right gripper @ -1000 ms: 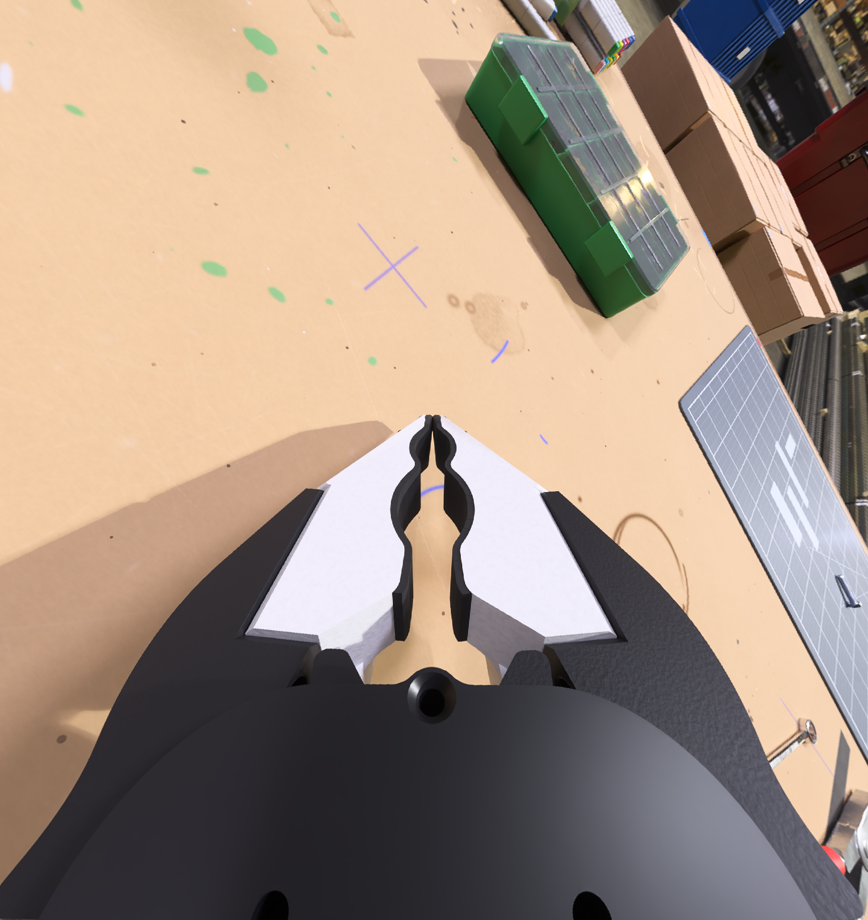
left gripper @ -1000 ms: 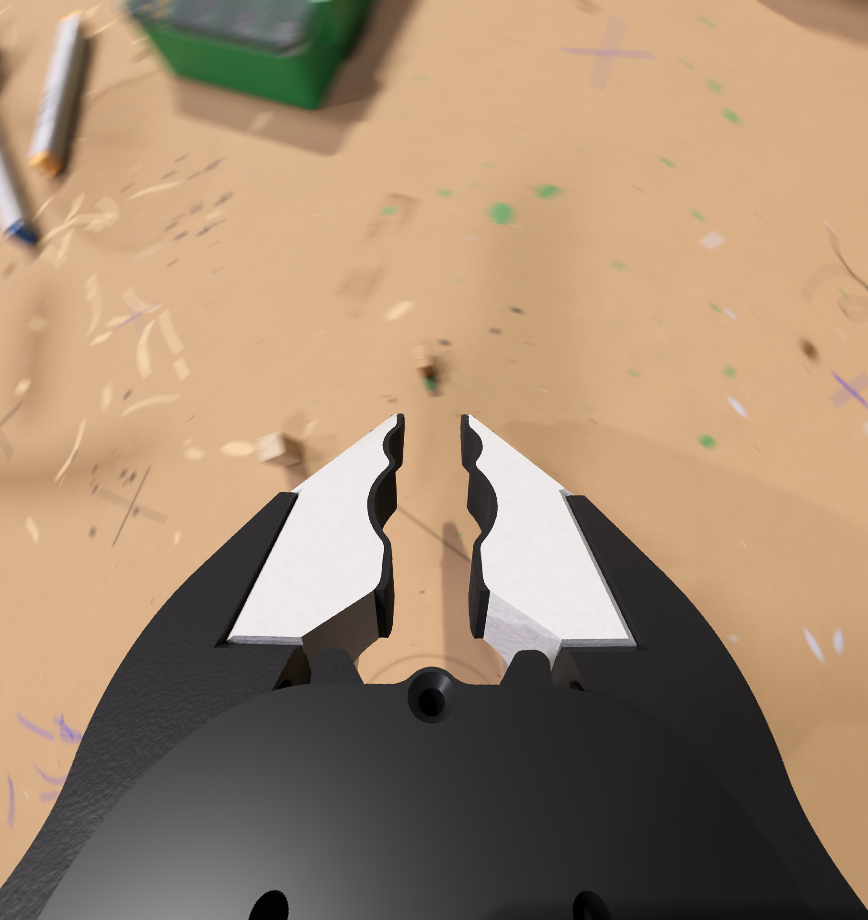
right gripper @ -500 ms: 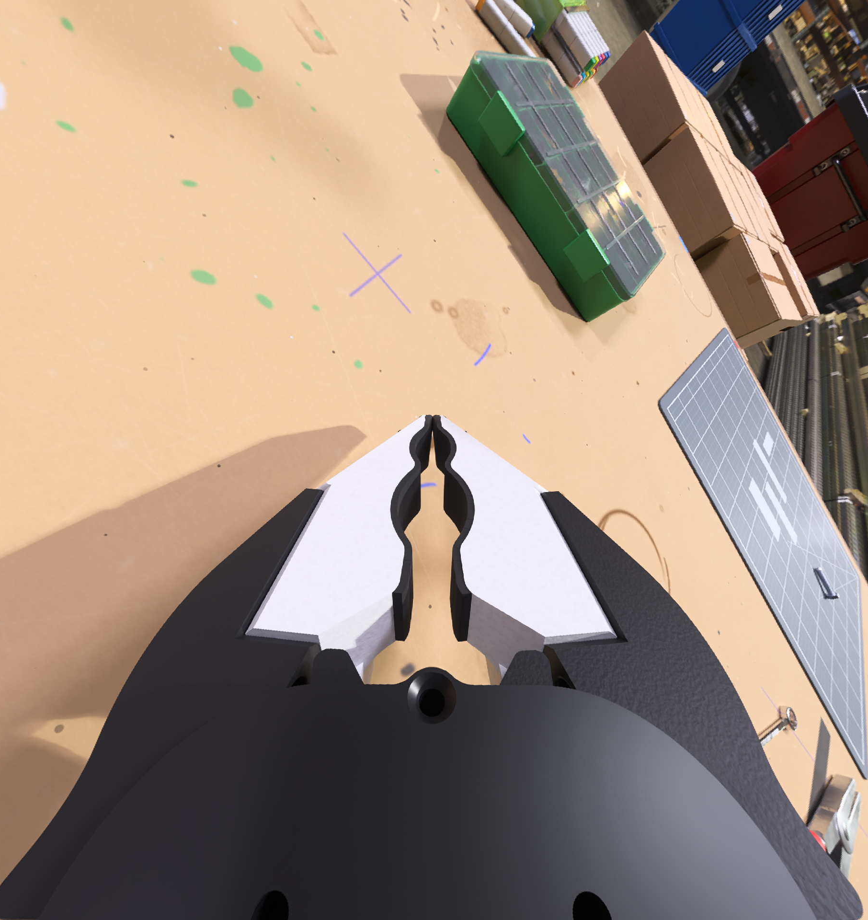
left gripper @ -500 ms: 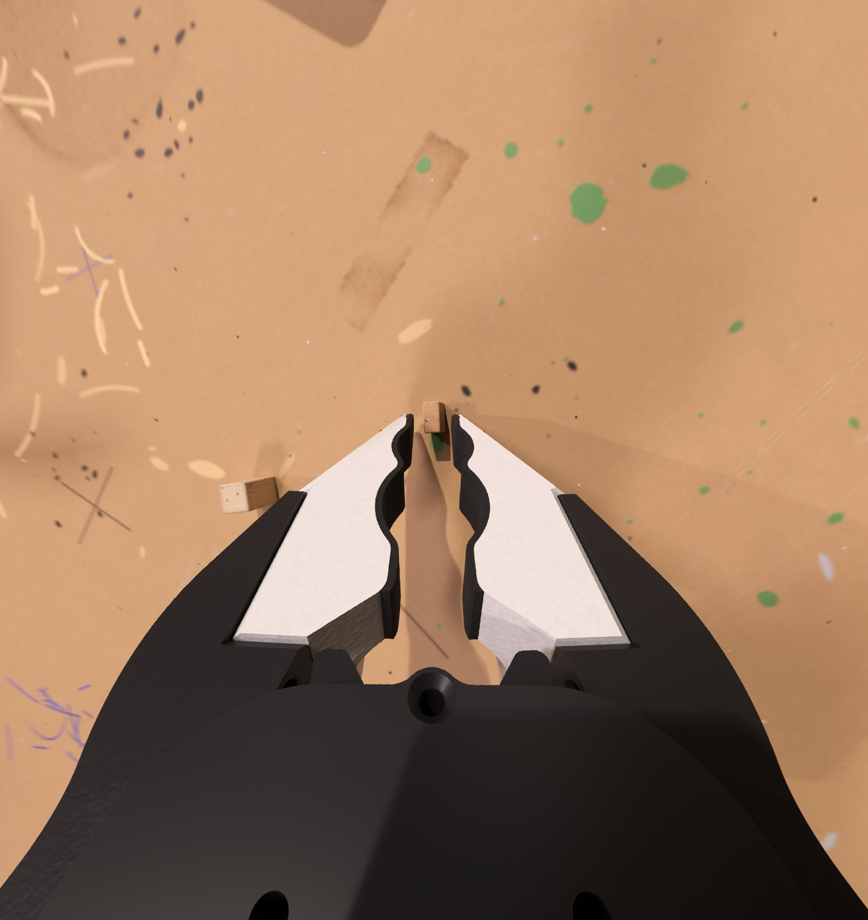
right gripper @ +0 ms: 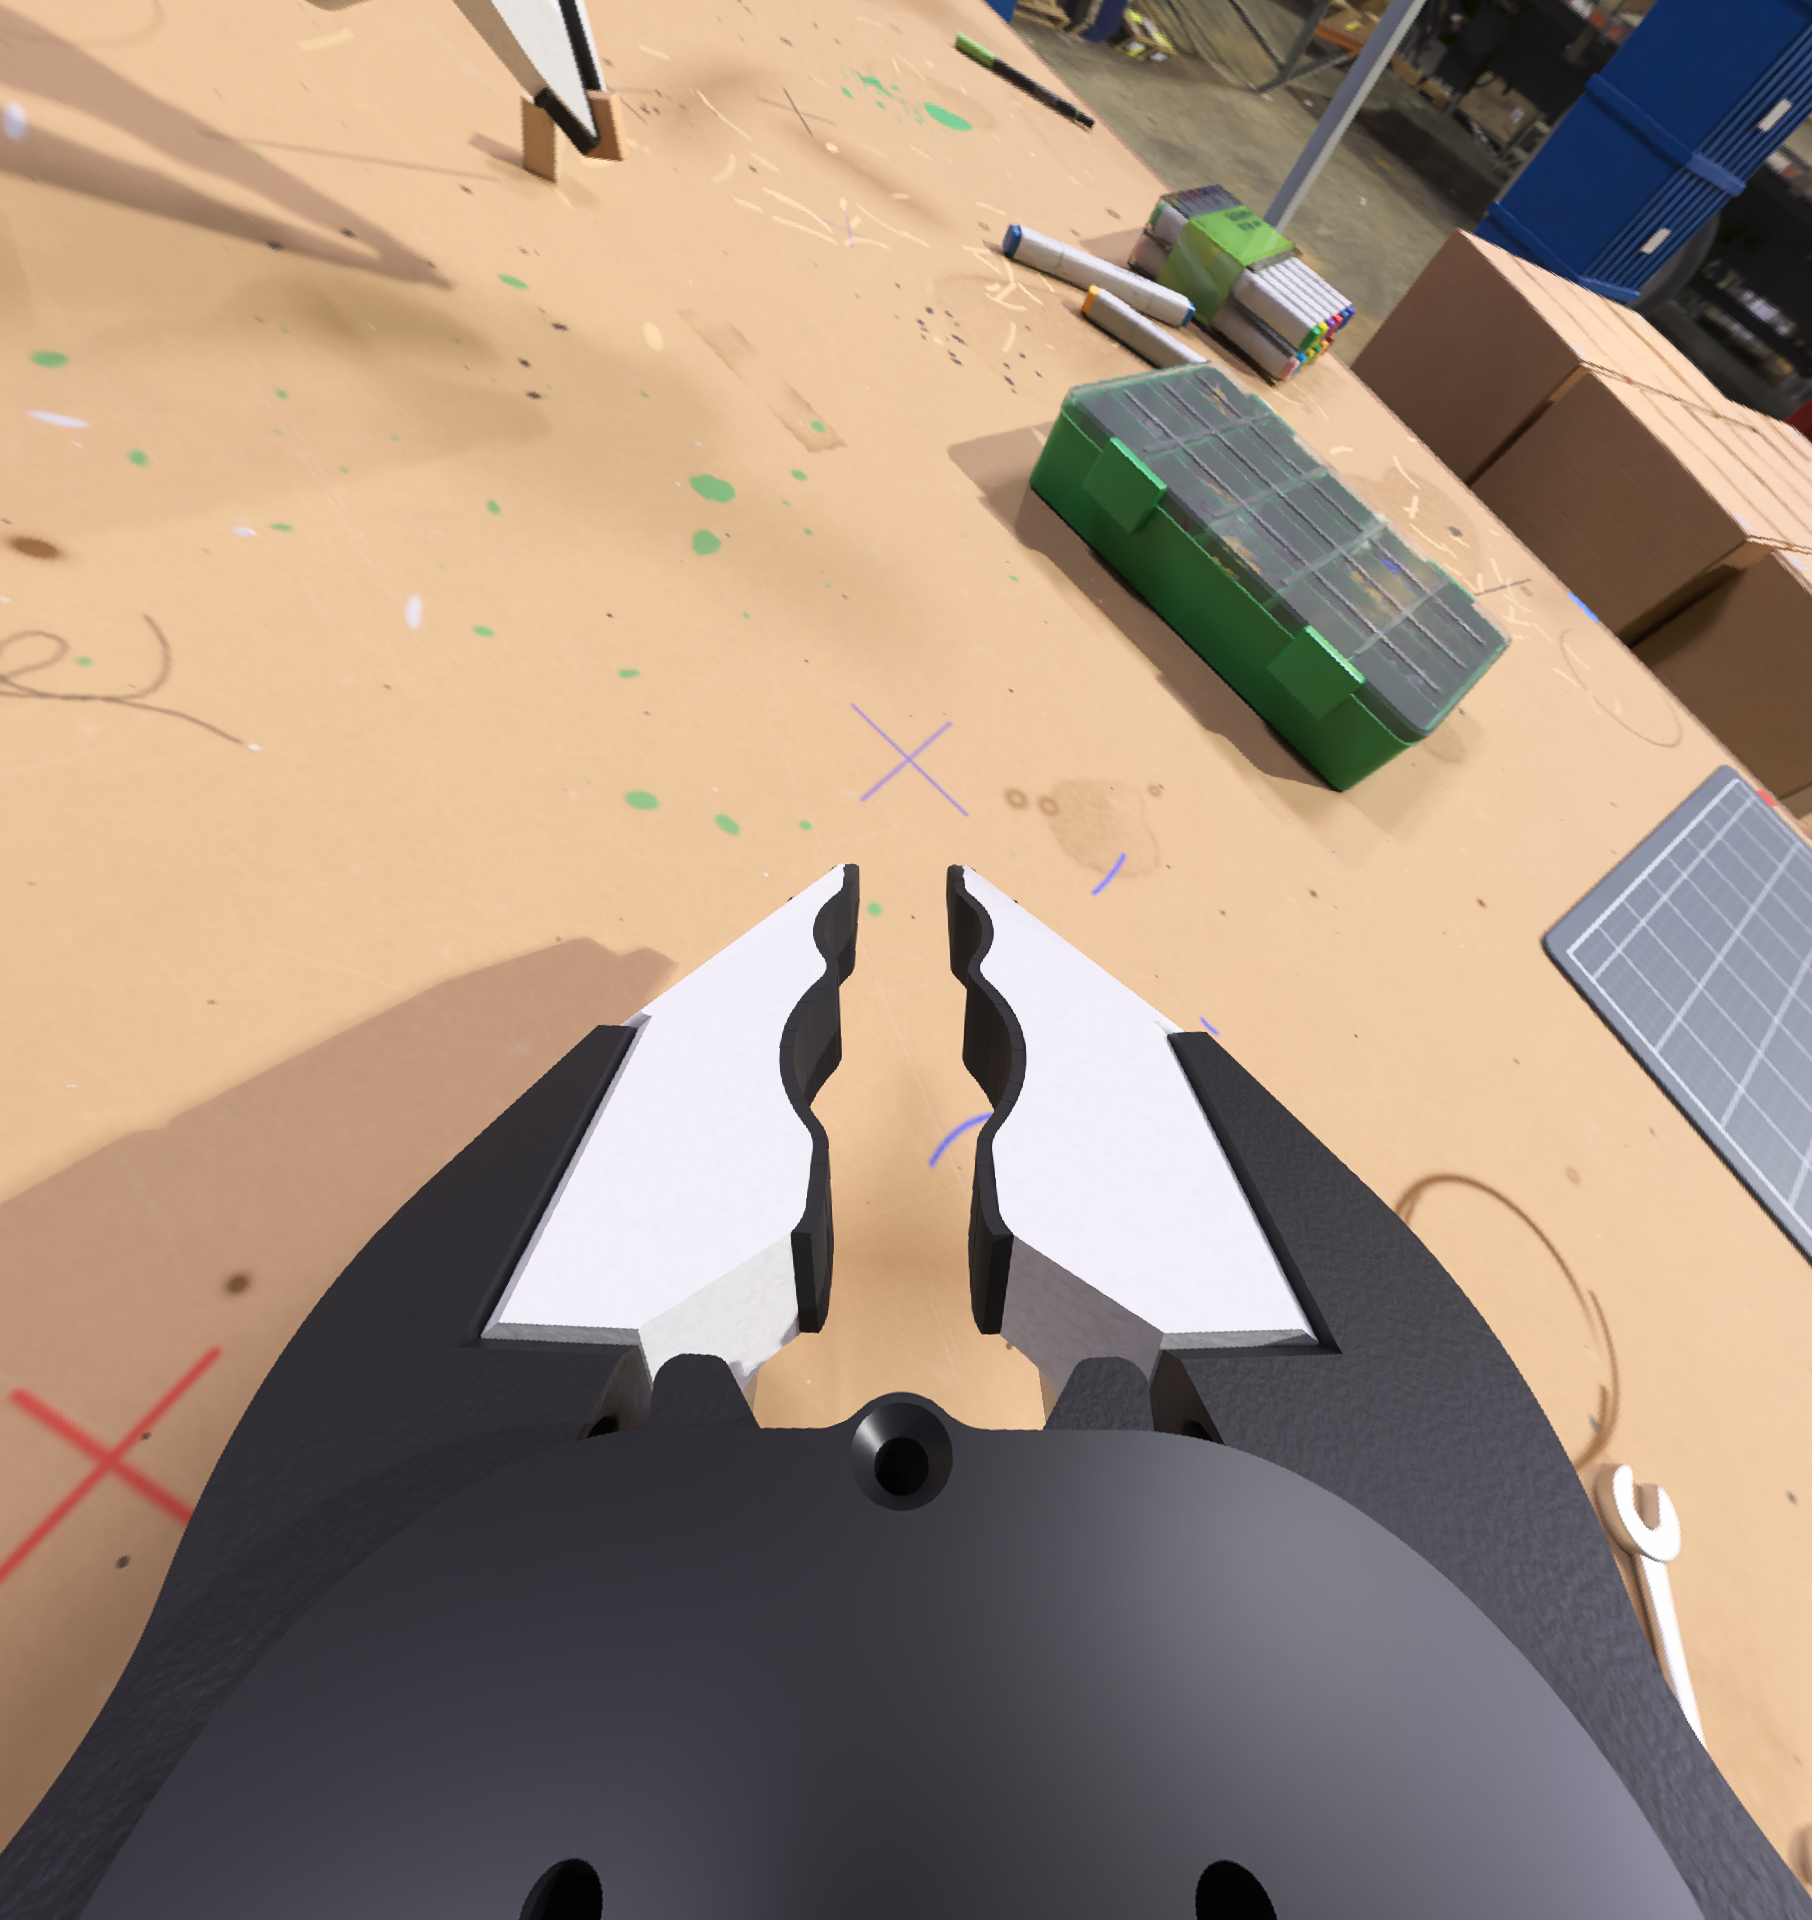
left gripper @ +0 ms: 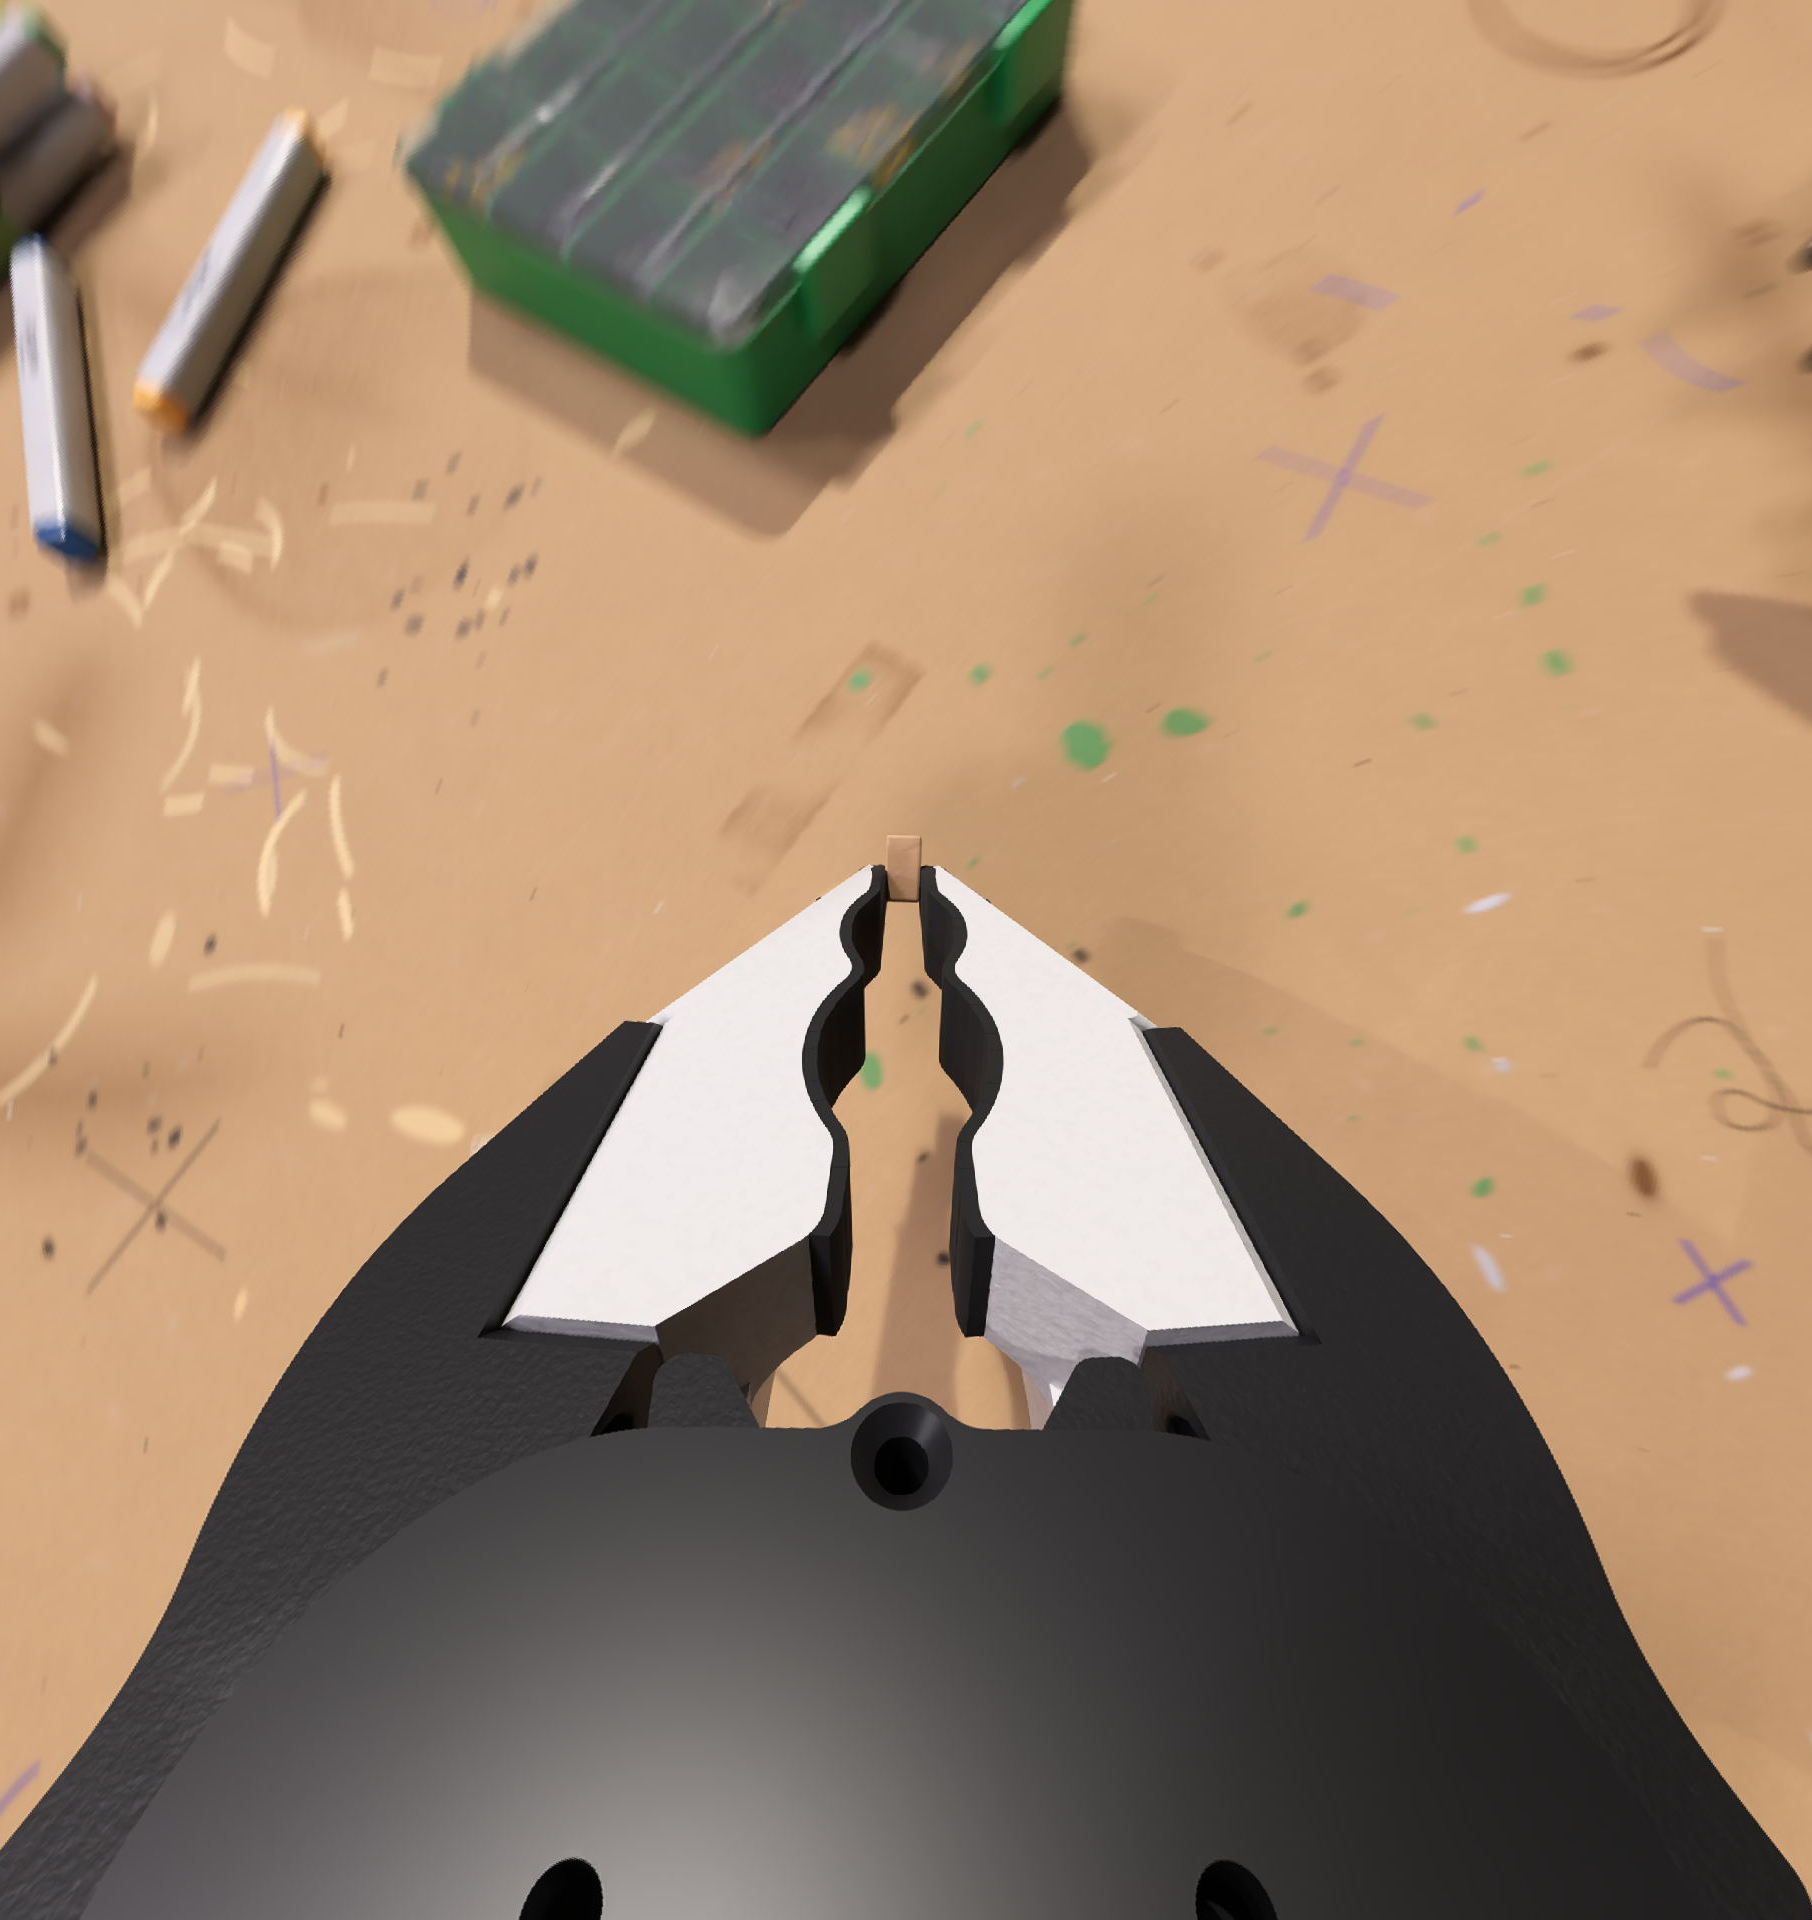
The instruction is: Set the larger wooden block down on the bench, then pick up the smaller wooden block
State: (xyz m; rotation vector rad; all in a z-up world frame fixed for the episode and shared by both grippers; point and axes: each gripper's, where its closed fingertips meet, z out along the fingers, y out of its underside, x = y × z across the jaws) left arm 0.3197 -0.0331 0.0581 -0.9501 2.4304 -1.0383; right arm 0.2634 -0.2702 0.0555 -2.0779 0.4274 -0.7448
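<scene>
Left tongs (left gripper: 903,883) clamping a small wooden block (left gripper: 902,864) at the fingertips, above the table (left gripper: 1297,831). Right tongs (right gripper: 903,894) hovering apart, gripping nothing.

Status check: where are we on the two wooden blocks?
Done, apparently: the right gripper is open and empty, but the larger block shows in neither view, so I cannot confirm it lies on the bench. In hand: the left gripper is shut on the smaller wooden block at its fingertips. Left: lifting it clear; whether it is off the bench yet is unclear.
</scene>
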